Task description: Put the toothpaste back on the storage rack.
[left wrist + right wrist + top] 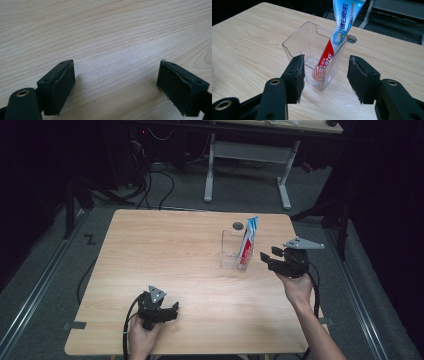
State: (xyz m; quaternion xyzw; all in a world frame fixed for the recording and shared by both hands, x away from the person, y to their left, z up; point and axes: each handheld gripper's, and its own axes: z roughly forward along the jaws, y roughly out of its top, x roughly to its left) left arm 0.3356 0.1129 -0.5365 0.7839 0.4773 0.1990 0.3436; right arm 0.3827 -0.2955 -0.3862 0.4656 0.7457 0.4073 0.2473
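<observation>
Pale wood-grain table (165, 245) — ribbed clear holder (317, 50), glossy toothpaste tube (337, 32); both hand-held grippers' jaws apart, empty.

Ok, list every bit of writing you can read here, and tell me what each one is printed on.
"...ate", white letters on the red lower part of the toothpaste tube, seen through the clear container; the start of the word is hidden.
Blue characters, apparently Chinese, run up the tube's white upper part; too blurred to read reliably.
Small print beside them on the tube: too small to read.
A black zigzag mark like "Z" on the floor left of the table.
</observation>
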